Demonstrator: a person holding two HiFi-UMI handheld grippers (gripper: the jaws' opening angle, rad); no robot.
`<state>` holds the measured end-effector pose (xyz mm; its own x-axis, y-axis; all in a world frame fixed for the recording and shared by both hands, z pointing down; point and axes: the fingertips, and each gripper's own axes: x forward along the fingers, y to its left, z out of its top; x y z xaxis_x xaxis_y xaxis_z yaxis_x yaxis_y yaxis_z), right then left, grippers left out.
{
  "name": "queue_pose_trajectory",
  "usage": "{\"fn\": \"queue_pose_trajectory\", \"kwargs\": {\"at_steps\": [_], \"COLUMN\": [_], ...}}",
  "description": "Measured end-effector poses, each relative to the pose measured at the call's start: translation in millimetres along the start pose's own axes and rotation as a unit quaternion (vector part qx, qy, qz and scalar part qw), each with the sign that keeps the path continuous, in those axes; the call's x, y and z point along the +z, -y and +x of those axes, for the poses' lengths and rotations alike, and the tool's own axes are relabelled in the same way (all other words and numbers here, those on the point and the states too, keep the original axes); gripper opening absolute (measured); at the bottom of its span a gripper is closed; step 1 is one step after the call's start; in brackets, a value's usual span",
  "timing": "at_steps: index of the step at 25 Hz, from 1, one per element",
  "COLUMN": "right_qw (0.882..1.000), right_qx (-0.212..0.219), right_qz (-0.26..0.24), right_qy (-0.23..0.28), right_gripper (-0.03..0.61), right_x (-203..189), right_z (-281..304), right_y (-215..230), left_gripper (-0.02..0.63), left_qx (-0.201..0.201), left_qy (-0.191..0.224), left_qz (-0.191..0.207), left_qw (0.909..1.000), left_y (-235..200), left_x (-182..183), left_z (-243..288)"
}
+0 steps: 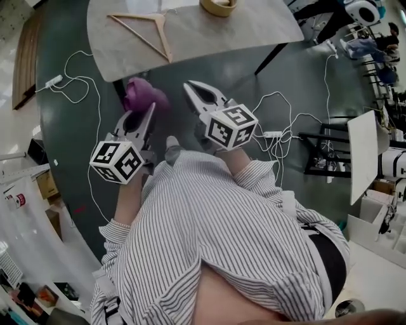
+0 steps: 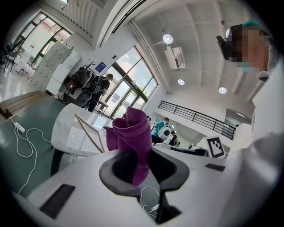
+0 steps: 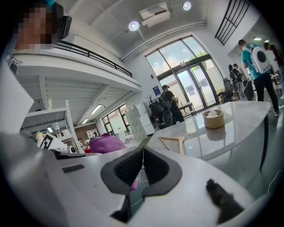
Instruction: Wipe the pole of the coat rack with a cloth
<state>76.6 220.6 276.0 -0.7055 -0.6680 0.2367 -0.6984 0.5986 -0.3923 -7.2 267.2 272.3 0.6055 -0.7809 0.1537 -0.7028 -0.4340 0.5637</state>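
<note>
Cable: a white cable (image 1: 81, 81) is laid in loops on the dark floor, left of the grippers.
Left gripper: the left gripper (image 1: 143, 119) is held low in front of the person's striped shirt (image 1: 209, 235), its jaws pointed toward the table. In the left gripper view the jaws (image 2: 143, 170) are seen clamped on a cloth.
Cloth: the purple cloth (image 1: 143, 95) is pinched between the left gripper's pads. It is bunched up and stands out past the jaw tips (image 2: 132, 137), just short of the table edge.
Hanger: a wooden hanger (image 1: 138, 37) is laid flat on the table's left part, well apart from the cloth.
Right gripper: the right gripper (image 1: 200, 95) is held just beside the left one. In the right gripper view its jaws (image 3: 143, 153) are brought together at the tips, with nothing between them.
Table: a pale round-edged table (image 1: 216, 35) is seen ahead of both grippers.
Round object: a tan round object (image 1: 219, 6) is set at the table's far edge, right of the hanger.
</note>
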Motion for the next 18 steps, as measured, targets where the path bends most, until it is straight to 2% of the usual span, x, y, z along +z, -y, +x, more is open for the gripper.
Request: {"fn": "queue_pose_trajectory", "kwargs": {"at_steps": [4, 9, 13, 18], "right_qw": [1.0, 1.0, 1.0, 0.999], "right_qx": [0.007, 0.016, 0.017, 0.012], "right_qz": [-0.002, -0.002, 0.007, 0.038], "right_qy": [-0.005, -0.012, -0.022, -0.037], "right_gripper": [0.015, 0.015, 0.015, 0.017], "right_x": [15.8, 26.1, 18.9, 6.5], "right_z": [30.4, 51.2, 60.3, 75.3], "right_y": [27.9, 45.8, 50.5, 59.7], "left_gripper": [0.078, 0.078, 0.078, 0.078], "left_qx": [-0.002, 0.014, 0.024, 0.015], "left_qy": [0.003, 0.007, -0.002, -0.023], "left_qz": [-0.002, -0.015, -0.015, -0.023], "left_qw": [1.0, 0.9998, 0.9996, 0.9994], "left_y": [-17.7, -32.1, -42.5, -56.8], "left_x": [18.1, 25.8, 26.4, 24.1], "left_z": [36.2, 53.1, 59.1, 72.5]}}
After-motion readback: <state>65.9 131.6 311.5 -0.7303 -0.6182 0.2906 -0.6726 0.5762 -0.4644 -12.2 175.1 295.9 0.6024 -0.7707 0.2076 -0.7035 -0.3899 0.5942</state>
